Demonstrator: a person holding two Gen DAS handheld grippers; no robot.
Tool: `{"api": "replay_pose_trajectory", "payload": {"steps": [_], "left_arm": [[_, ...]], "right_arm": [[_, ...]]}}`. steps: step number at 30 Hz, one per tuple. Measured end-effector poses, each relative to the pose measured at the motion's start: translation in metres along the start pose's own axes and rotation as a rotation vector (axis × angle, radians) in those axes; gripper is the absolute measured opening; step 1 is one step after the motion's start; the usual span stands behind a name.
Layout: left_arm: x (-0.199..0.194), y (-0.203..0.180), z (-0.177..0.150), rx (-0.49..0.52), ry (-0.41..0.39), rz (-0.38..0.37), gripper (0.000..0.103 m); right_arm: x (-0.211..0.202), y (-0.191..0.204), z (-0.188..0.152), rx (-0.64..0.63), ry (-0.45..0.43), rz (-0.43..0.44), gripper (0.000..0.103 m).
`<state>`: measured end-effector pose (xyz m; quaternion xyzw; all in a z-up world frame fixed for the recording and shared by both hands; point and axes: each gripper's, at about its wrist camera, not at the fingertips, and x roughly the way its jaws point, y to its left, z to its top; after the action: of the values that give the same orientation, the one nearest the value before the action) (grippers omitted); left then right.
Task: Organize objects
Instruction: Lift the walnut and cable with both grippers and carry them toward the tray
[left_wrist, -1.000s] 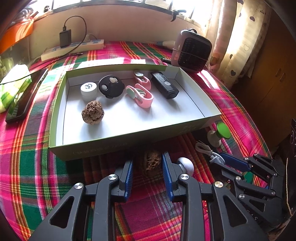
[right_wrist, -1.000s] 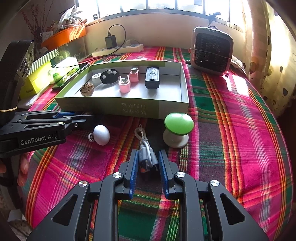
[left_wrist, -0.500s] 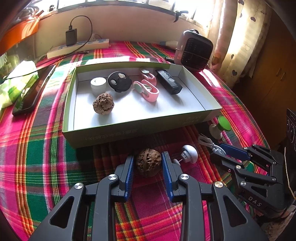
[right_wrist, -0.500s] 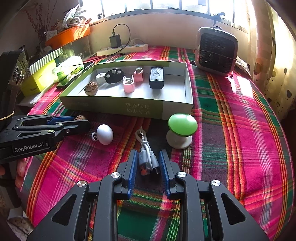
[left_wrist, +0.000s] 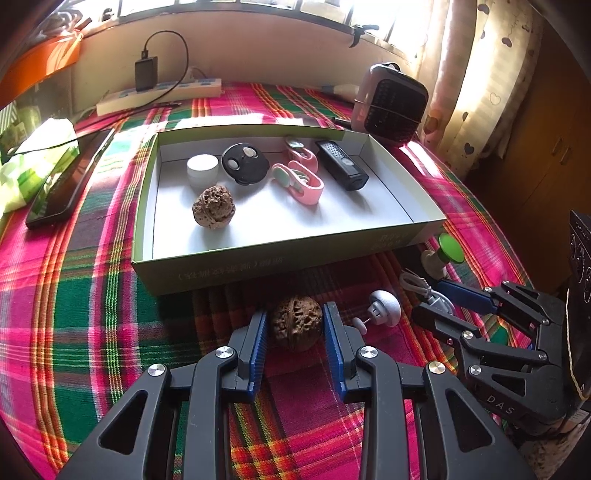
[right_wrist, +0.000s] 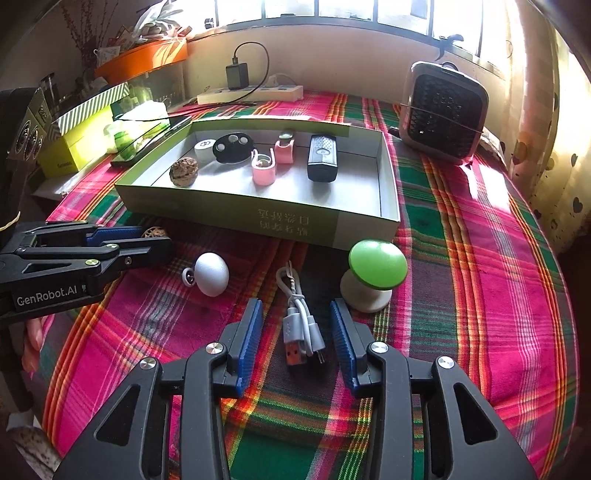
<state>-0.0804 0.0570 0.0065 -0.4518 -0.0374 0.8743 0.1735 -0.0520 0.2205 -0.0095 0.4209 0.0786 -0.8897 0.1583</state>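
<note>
Looking down the left gripper (left_wrist: 295, 334), there's a walnut (left_wrist: 296, 326) sitting right between its blue pads, and the jaws look closed onto it from both sides, with the shell just in front of the fingertips and the green box (left_wrist: 258, 267) a bit further ahead. That nut should be light, rigid and bumpy, so the ridged pads ought to bite fine, but it's roundish, so I'd keep the squeeze across its widest part or it could pop out. Its long axis seems to run roughly along the gripper's pointing direction, tilted a little, though it's nearly round so hard to call. Over on the right gripper (right_wrist: 295, 336), the jaws are opening, and the coiled white USB cable (right_wrist: 300, 325) lies loose on the plaid tabletop (right_wrist: 480, 277) between them, with clear gaps on either side. That one's light and floppy; I'd grab the bundle across its middle where the strands are doubled up, not by the plugs. Its long axis runs straight away from the gripper, plugs toward the camera, loop toward the box. A green-capped mushroom thing (right_wrist: 375, 273) sits just right of the fingertips.
</note>
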Motion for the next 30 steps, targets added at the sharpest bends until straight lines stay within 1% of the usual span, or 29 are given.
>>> {"api": "replay_pose_trajectory", "payload": {"steps": [2,6,9,30], "left_arm": [[-0.0003,-0.0001,-0.0002,0.001,-0.003,0.000,0.027],[-0.0005,0.0003,0.0003,-0.001,-0.004,0.001,0.027],[-0.0006,0.0002,0.0002,0.000,-0.004,0.002,0.027],[-0.0022,-0.0004,-0.0016,0.001,-0.018,0.011,0.027]], "right_arm": [[-0.0003,0.0001,0.0001,0.001,-0.001,-0.002,0.030],[-0.0008,0.0003,-0.0001,0.004,-0.001,-0.007,0.026],[-0.0012,0.0012,-0.0003,0.005,-0.002,-0.008,0.021],[-0.0030,0.0013,-0.0022,0.037,-0.005,0.007,0.020]]}}
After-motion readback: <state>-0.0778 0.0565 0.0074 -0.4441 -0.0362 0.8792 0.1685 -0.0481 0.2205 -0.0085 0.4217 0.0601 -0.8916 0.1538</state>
